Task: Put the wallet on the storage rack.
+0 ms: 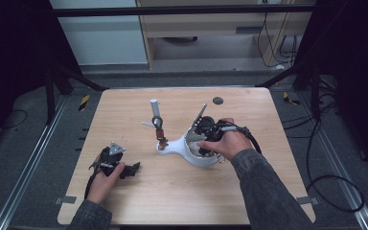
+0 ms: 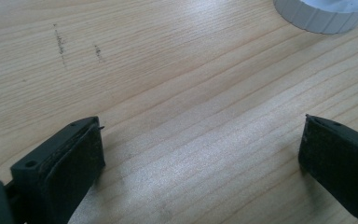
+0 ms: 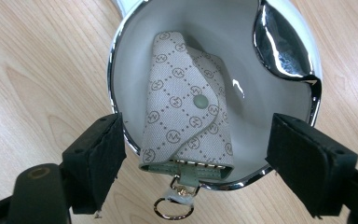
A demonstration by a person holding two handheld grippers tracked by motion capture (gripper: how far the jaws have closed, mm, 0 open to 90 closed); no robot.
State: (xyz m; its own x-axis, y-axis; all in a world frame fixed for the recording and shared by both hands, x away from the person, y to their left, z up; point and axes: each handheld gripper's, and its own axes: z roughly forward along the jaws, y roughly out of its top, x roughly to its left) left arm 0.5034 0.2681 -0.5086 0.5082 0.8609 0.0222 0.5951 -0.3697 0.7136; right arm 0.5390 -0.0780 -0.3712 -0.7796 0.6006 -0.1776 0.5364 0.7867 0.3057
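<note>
- The right gripper (image 3: 193, 163) hangs over a white, chrome-rimmed bowl (image 3: 121, 65); its jaws are spread wide, gripping nothing.
- A beige monogrammed fabric key pouch (image 3: 184, 105) lies in the bowl between those jaws, long axis running away from them, metal ring end nearest.
- The left gripper (image 2: 200, 154), jaws apart and empty, rests on the pale wooden desk (image 2: 168, 84), well apart from the pouch; the right hand (image 1: 227, 141) is nearer.

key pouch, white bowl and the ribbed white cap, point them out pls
key pouch (image 3: 186, 112), right gripper view, patterned flap by the snap
white bowl (image 3: 135, 51), right gripper view, inner wall
ribbed white cap (image 2: 319, 21), left gripper view, ribbed side
</note>
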